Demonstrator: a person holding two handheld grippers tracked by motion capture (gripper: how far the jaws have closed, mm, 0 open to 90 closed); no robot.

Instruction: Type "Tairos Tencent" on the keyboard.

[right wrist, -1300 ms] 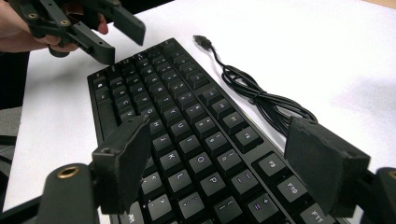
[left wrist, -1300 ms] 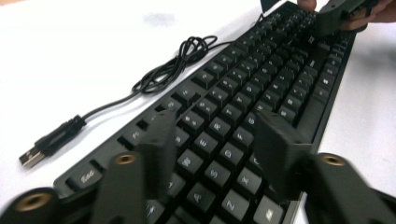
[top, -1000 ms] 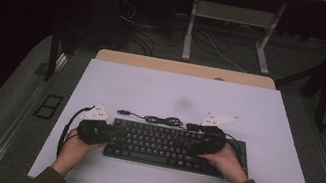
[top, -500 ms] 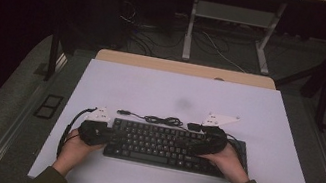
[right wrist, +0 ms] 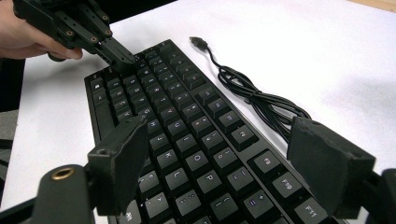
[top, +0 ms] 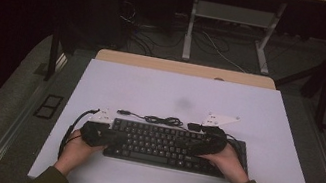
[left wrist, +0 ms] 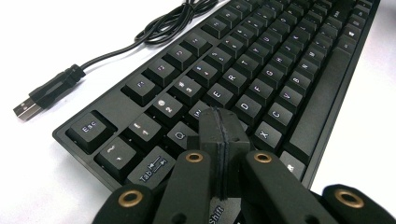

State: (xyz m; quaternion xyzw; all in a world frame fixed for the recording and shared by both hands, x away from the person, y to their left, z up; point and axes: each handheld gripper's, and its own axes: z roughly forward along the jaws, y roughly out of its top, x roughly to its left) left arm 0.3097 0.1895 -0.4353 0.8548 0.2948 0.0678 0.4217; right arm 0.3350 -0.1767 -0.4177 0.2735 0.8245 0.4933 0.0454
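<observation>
Hand-held grippers (top: 115, 137) — over keyboard (top: 161, 144)

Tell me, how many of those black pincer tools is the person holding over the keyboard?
2. The left gripper sits at the keyboard's left end, fingers shut and tip on the keys. The right gripper is over its right end, fingers spread apart.

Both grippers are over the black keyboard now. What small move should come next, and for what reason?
Probably lower the left gripper a little, to press the key under it. Its fingers are shut into one tip, resting on or just above the keys near W and A of the keyboard. The right gripper hovers open over the P and L side, so it looks less ready.
</observation>
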